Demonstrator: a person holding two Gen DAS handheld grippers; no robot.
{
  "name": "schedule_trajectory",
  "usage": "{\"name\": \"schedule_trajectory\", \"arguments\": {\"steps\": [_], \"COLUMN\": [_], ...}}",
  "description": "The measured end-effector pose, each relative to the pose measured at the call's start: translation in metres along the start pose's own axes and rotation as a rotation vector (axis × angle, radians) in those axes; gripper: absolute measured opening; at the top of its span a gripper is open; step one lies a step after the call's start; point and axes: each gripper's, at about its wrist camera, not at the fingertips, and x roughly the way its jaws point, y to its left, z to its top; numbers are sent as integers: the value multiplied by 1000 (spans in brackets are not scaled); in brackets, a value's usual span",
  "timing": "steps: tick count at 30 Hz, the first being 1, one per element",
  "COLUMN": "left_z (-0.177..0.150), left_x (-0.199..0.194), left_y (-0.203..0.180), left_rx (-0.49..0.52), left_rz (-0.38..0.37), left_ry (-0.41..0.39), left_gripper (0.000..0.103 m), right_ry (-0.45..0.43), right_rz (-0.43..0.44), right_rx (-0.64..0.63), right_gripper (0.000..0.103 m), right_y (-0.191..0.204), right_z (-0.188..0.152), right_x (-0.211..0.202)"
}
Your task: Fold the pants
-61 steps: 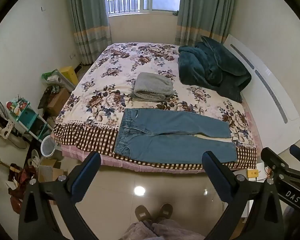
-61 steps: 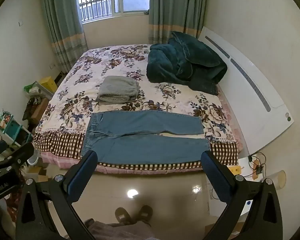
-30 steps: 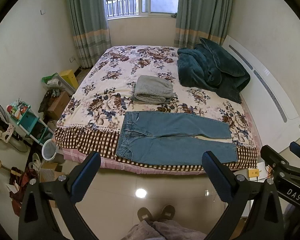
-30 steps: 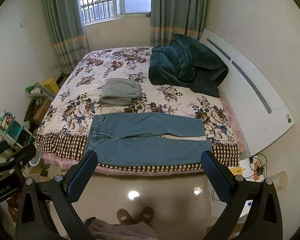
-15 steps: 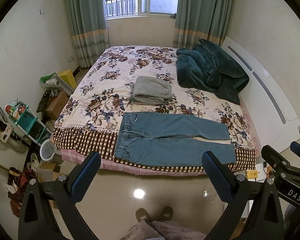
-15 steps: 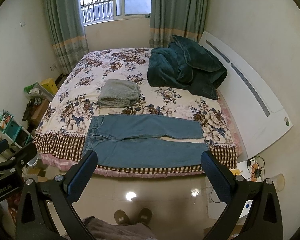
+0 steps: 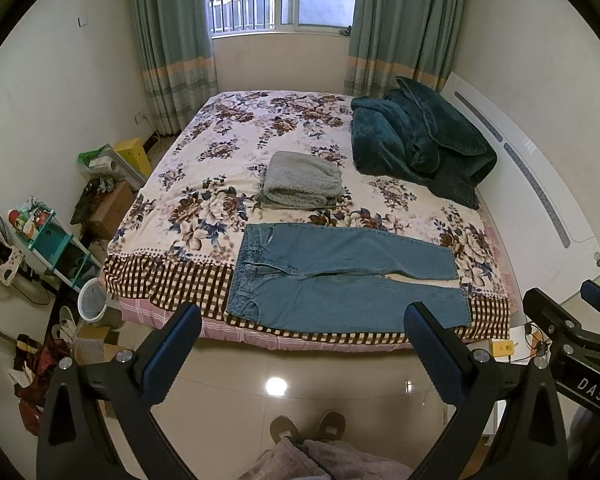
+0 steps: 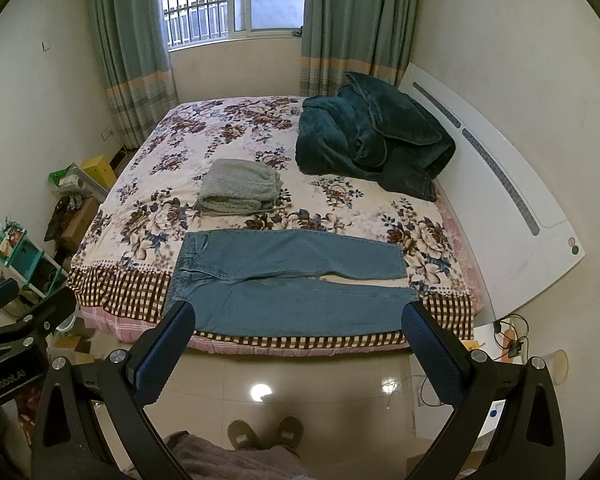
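Note:
Blue jeans [image 7: 340, 276] lie spread flat along the near edge of the floral bed [image 7: 204, 208], waistband to the left, legs pointing right; they also show in the right wrist view [image 8: 288, 280]. My left gripper [image 7: 302, 320] is open and empty, held above the floor well short of the bed. My right gripper [image 8: 298, 320] is open and empty at the same distance. The right gripper's body shows at the right of the left wrist view, and the left gripper's body at the left of the right wrist view.
A folded grey garment [image 7: 302, 180] lies mid-bed behind the jeans. A dark green blanket [image 7: 416, 144] is heaped by the white headboard [image 7: 540, 200]. Boxes, a shelf and a bin [image 7: 90, 306] crowd the floor at left. Tiled floor and the person's slippers [image 7: 306, 428] lie below.
Both views have shifted only slightly over two seconds; the bed and jeans sit a little differently in frame. Both grippers stay open and the jeans have not moved.

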Motion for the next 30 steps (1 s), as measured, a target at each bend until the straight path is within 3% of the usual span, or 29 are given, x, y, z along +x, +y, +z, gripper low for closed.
{"name": "schedule_trajectory", "arguments": {"steps": [15, 16, 30], "left_z": [0, 7, 15], "left_x": [0, 1, 5], "left_y": [1, -14, -24], "left_rx": [-3, -3, -3], "left_rz": [-4, -5, -9], "left_ry": [-1, -1, 0], "left_gripper": [103, 103, 103], "right_ry": [1, 1, 6], "right_rz": [1, 0, 3], "right_rx": [2, 0, 2], "right_gripper": [103, 103, 103], "right_y": [3, 3, 4], "right_z": [4, 7, 7], "right_x": [0, 0, 0]}}
